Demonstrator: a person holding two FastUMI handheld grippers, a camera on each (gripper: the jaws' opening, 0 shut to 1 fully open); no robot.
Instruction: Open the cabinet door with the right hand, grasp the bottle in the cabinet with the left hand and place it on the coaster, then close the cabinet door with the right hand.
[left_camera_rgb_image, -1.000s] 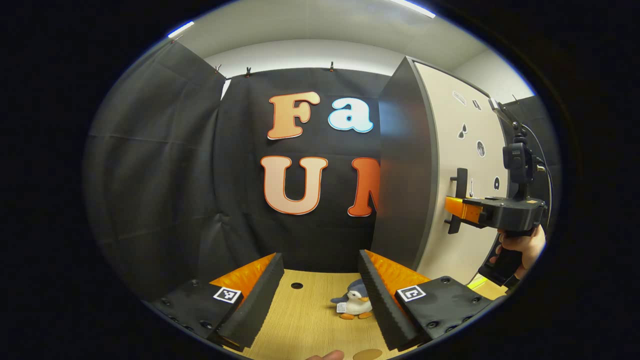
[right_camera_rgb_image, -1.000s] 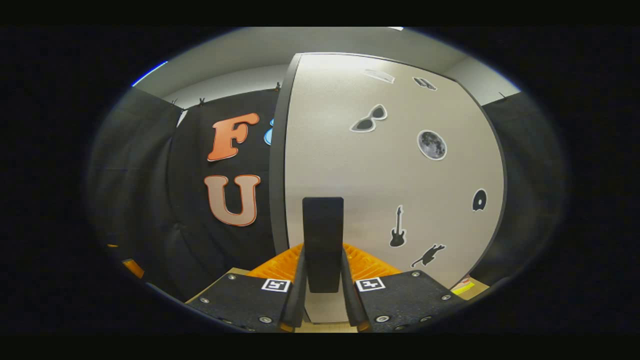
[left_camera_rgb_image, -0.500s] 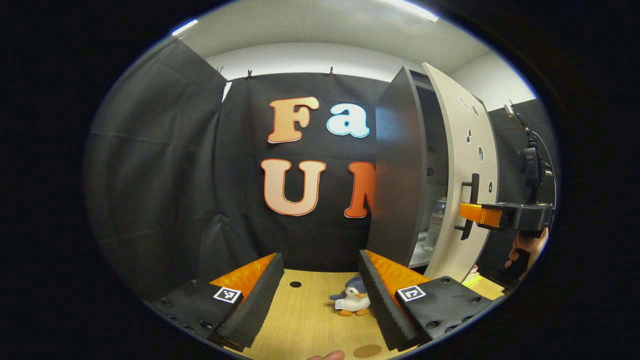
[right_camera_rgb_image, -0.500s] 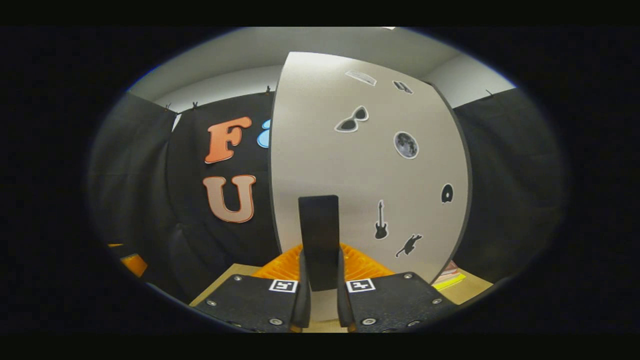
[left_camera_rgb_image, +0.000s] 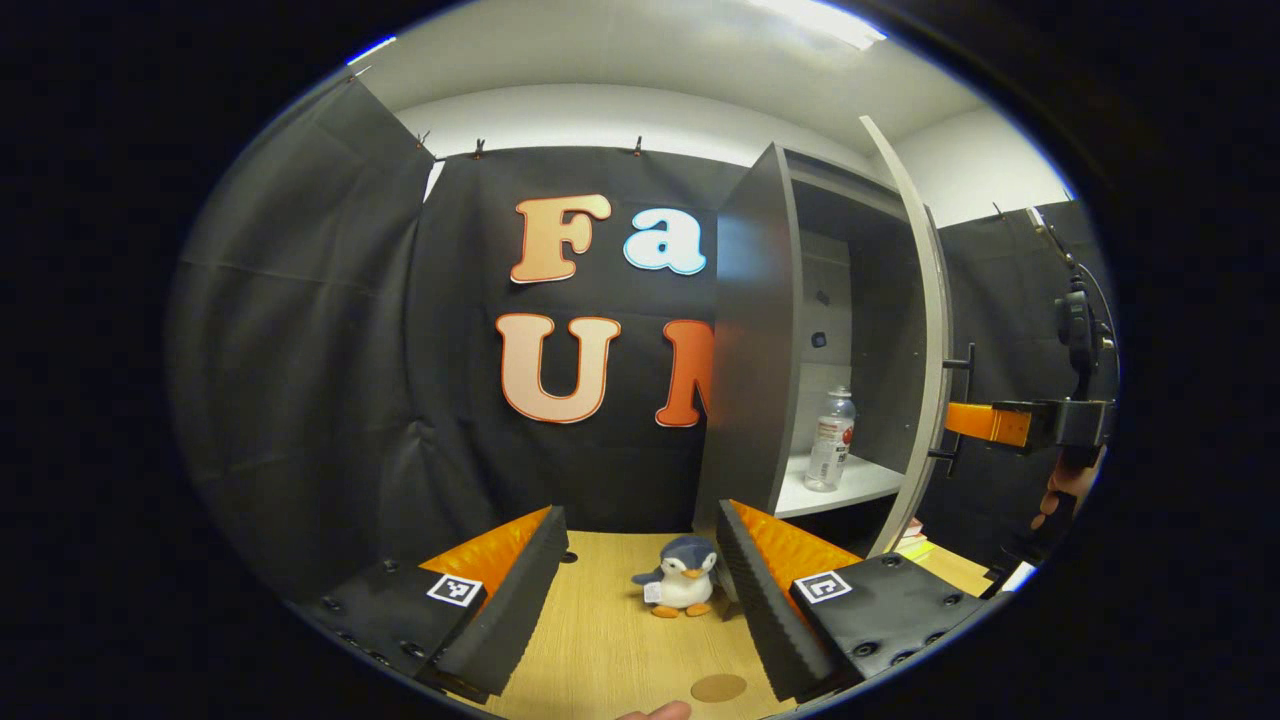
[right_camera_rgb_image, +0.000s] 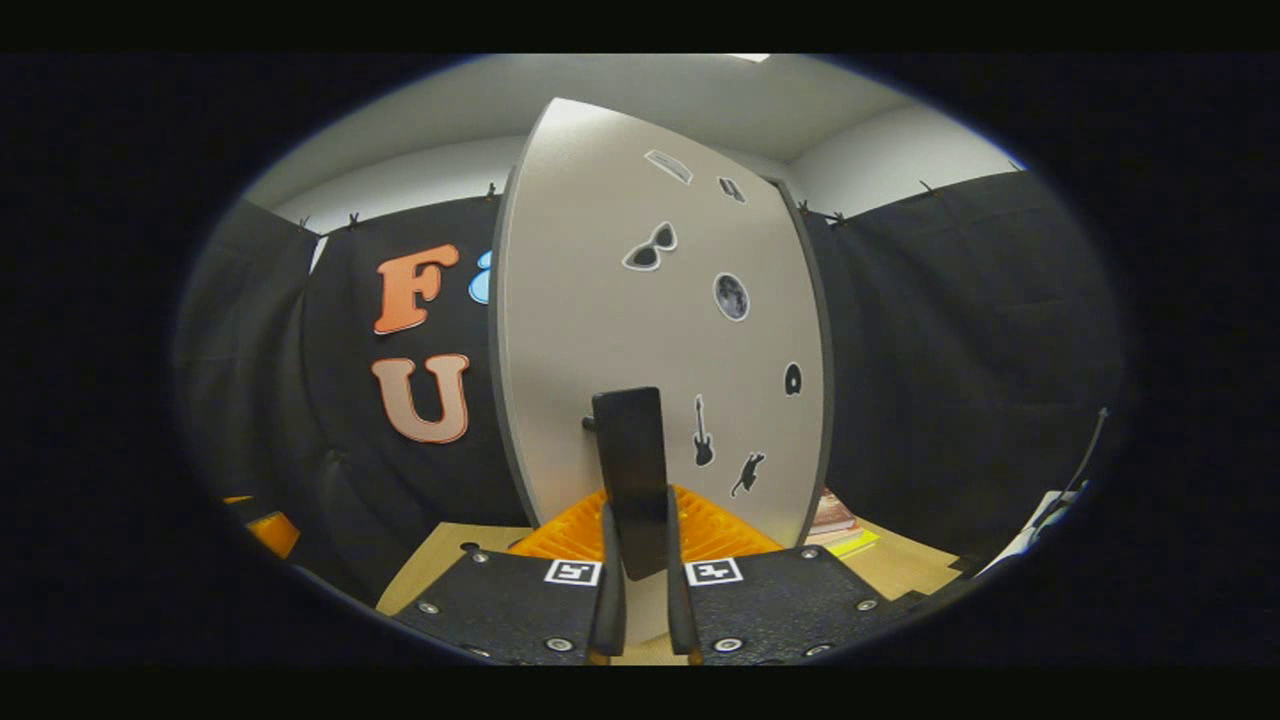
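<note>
Clear bottle (left_camera_rgb_image: 831, 439) x1 in open cabinet (left_camera_rgb_image: 760, 340), 1 coaster (left_camera_rgb_image: 718, 687), 1 penguin toy (left_camera_rgb_image: 681, 577)

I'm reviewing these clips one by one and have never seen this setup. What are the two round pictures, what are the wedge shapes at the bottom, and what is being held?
There is no robot: a person holds a two-finger gripper in each hand, with a fisheye camera on each looking along its fingers.

In the left gripper view, the left gripper is open and holds nothing. Between its fingers you see the wooden table with a toy penguin and a round coaster. Beyond stands the cabinet, its door swung open, with a bottle on the shelf.

In the right gripper view, the right gripper is shut on the door handle. The left gripper view shows it from the side.
</note>
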